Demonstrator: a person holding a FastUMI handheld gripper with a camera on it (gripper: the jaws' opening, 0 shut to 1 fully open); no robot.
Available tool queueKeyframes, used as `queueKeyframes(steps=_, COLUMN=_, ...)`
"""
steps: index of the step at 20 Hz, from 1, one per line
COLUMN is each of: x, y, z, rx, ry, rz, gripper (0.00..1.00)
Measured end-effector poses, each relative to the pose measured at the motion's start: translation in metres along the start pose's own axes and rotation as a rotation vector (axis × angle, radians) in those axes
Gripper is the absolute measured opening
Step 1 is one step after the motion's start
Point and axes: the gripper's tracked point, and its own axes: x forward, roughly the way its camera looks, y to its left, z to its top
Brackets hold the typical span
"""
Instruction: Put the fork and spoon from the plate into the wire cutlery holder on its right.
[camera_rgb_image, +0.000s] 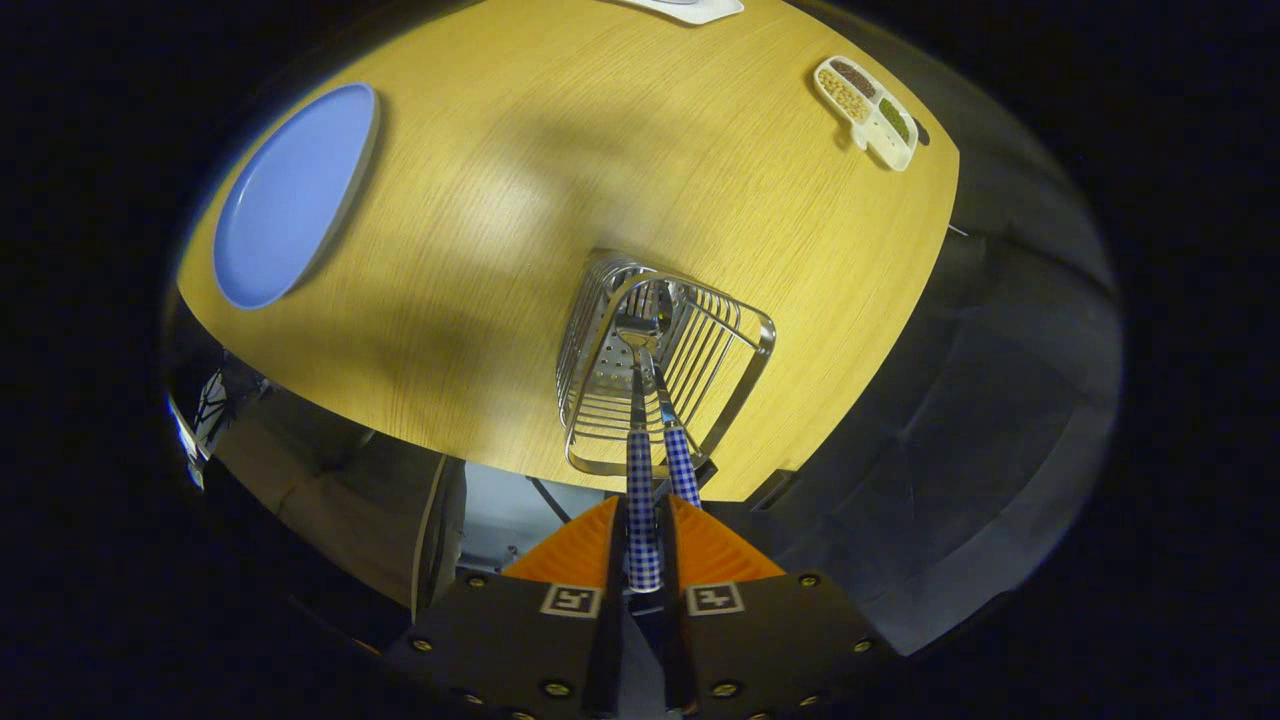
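The wire cutlery holder (655, 365) stands near the table's (560, 150) near edge, right of the empty blue plate (290, 195). Your gripper (642, 545) points steeply down over it, fingers (575, 550) nearly closed and clamped on one checked handle (642, 510); its head hangs inside the holder, beside a second checked-handled utensil (678, 455).

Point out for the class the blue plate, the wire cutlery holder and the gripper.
blue plate (290, 195), gripper view, bare middle of its surface.
wire cutlery holder (762, 335), gripper view, top rim corner.
gripper (643, 520), gripper view, between fingertips, shut on a checked handle.
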Motion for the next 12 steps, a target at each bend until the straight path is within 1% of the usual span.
queueKeyframes(steps=1, x=-0.003, y=-0.005, z=0.000, rx=0.013, ry=-0.031, rz=-0.018, gripper=0.49)
queueKeyframes(steps=3, x=-0.010, y=-0.005, z=0.004, rx=0.006, ry=-0.095, rz=-0.025, gripper=0.87)
queueKeyframes(steps=4, x=-0.008, y=-0.005, z=0.002, rx=0.014, ry=-0.123, rz=-0.027, gripper=0.92)
queueKeyframes(steps=5, x=-0.016, y=-0.003, z=-0.001, rx=0.033, ry=-0.138, rz=-0.027, gripper=0.97)
queueKeyframes(steps=7, x=-0.023, y=0.000, z=-0.004, rx=0.058, ry=-0.175, rz=-0.024, gripper=0.97)
queueKeyframes(steps=9, x=-0.031, y=0.009, z=-0.003, rx=0.088, ry=-0.241, rz=-0.009, gripper=0.97)
queueKeyframes(steps=12, x=-0.051, y=0.017, z=0.005, rx=0.203, ry=-0.410, rz=-0.011, gripper=0.97)
